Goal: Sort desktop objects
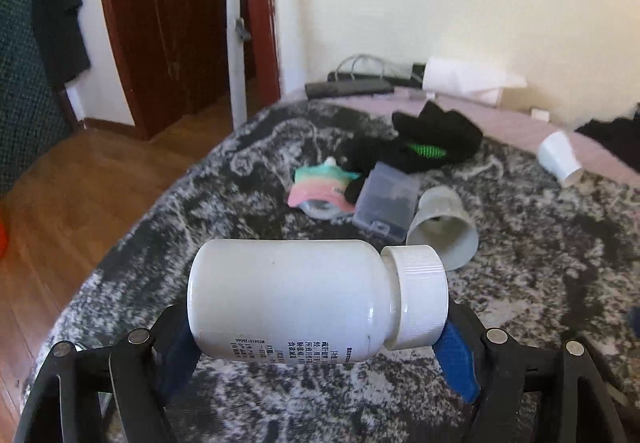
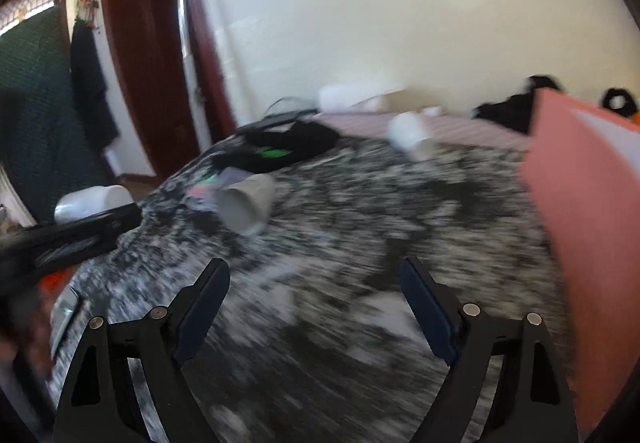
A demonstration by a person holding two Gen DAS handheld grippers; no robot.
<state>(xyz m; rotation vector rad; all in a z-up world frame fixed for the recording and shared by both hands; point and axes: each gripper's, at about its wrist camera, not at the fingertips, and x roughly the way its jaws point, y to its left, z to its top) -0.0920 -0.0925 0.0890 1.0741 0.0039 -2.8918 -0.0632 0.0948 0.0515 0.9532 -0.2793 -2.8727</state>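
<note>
White, smooth plastic pill bottle (image 1: 304, 299) lies sideways, pinched end to end by the left gripper (image 1: 320, 327) above the mottled grey-black fuzzy blanket (image 1: 520, 283), nearer than the tipped grey paper cup (image 1: 442, 227). Keep it level — slick ends may slip. Right gripper (image 2: 316, 307) — blurred — seems spread, empty.

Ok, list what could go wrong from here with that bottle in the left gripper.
1. The white pill bottle lies sideways between the left gripper fingers, gripped end to end on base and cap; its smooth, round ends might slip or twist loose.
2. The paper cup lies tipped on its side just beyond it; a low pass could send it rolling.
3. The right wrist view is blurred, and the pink box stands close beside the open right gripper; a bump seems possible.
</note>
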